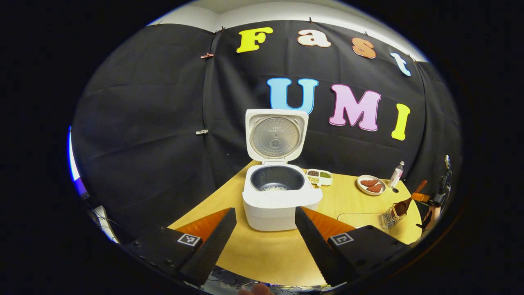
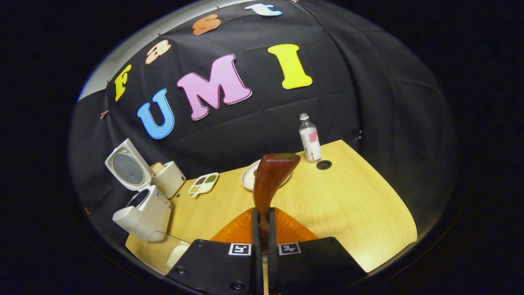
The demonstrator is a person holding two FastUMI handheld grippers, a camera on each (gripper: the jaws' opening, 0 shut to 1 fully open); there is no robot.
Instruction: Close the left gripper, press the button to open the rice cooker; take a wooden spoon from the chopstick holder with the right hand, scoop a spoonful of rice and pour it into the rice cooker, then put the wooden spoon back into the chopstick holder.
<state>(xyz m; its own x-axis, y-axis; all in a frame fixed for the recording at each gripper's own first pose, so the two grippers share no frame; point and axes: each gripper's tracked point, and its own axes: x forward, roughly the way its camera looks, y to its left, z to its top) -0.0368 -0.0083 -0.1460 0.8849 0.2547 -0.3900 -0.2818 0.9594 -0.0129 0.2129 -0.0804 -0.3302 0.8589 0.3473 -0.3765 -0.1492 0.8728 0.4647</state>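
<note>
Right gripper (image 2: 262,221): jaws clamped on the handle of the wooden spoon (image 2: 270,176), dark reddish-brown, glossy, held above the table (image 2: 360,213). Left gripper (image 1: 265,229): jaws apart, facing the rice cooker (image 1: 278,196), white, lid upright, grains in its dark pot. Spoon bowl at the wire chopstick holder (image 1: 391,217), table's right.

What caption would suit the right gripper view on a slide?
Right gripper clamps a wooden spoon above the table, open rice cooker off to the side.
</note>
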